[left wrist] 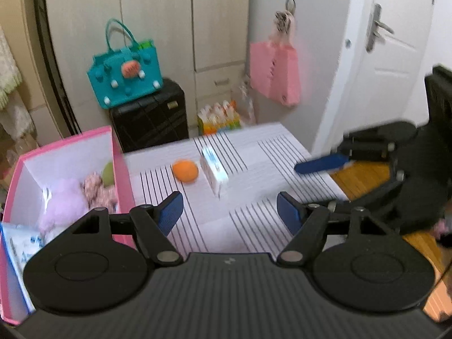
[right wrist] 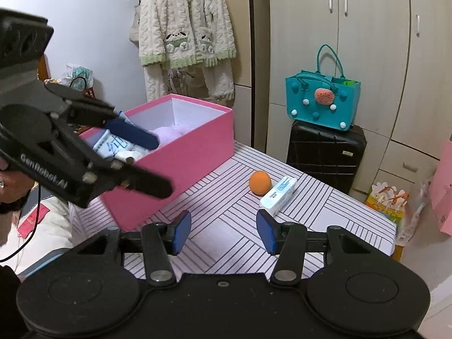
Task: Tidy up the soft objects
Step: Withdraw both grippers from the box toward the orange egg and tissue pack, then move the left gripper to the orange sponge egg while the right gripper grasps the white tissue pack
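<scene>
Soft toys (left wrist: pixel 65 206) already sit in pink box (right wrist: pixel 180 152); orange ball (right wrist: pixel 260 183) and tissue pack (right wrist: pixel 278 196) remain on bench (right wrist: pixel 234 240) (both grippers, left gripper (left wrist: pixel 229 212) and right gripper (right wrist: pixel 223 231), spread, empty).

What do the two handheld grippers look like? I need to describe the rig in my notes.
Both the left gripper and the right gripper are matte black, with round discs, silver pivot bolts and textured blue finger pads. White lettering marks the left one's side, and a thin cable hangs below it.

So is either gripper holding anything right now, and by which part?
Nothing is held. The left gripper and right gripper are both open and empty; the orange ball and tissue pack lie on the table.
</scene>
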`<state>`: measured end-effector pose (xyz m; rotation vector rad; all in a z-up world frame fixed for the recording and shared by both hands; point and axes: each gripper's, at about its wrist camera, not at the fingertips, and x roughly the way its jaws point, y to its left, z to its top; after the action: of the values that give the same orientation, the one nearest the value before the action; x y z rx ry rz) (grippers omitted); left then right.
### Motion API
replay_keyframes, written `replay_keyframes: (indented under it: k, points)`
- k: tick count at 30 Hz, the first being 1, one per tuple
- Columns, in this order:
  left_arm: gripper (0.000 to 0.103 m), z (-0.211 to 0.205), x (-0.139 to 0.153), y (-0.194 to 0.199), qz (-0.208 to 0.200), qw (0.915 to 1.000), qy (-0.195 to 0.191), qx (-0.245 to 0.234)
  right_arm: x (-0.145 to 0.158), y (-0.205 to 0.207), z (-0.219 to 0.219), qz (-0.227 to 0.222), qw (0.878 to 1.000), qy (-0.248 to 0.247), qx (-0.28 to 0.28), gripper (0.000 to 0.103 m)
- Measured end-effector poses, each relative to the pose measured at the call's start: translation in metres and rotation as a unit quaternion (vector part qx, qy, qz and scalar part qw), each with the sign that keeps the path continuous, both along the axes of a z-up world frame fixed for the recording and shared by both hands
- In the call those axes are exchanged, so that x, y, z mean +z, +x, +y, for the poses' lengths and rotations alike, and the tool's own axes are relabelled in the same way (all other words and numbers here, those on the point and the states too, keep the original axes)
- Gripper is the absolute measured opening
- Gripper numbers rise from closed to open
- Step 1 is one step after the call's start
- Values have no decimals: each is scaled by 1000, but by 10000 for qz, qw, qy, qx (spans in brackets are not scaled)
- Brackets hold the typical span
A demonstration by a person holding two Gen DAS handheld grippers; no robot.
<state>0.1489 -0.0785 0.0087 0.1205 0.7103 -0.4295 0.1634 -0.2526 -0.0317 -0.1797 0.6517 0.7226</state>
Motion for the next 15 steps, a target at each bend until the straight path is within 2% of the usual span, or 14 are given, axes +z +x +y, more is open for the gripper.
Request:
replay_keyframes:
  k: [2, 8, 13, 15]
  points:
    - [71, -9, -5, 9, -121, 9999, 31, 76, -9, 8, -2, -18, 10000, 88, 7, 57]
    - [66, -23, -20, 41, -114, 9987, -79, 497, -37, 39, 2, 15, 9999, 106, -119, 57]
    - [54, -22, -39, 71, 136, 9952, -288, 924, -58, 62, 10, 73, 9998, 11, -190, 57]
    - [44, -20, -48, 84, 264, 9933, -380, 1055, -65, 70, 14, 59, 9997, -55, -214, 57]
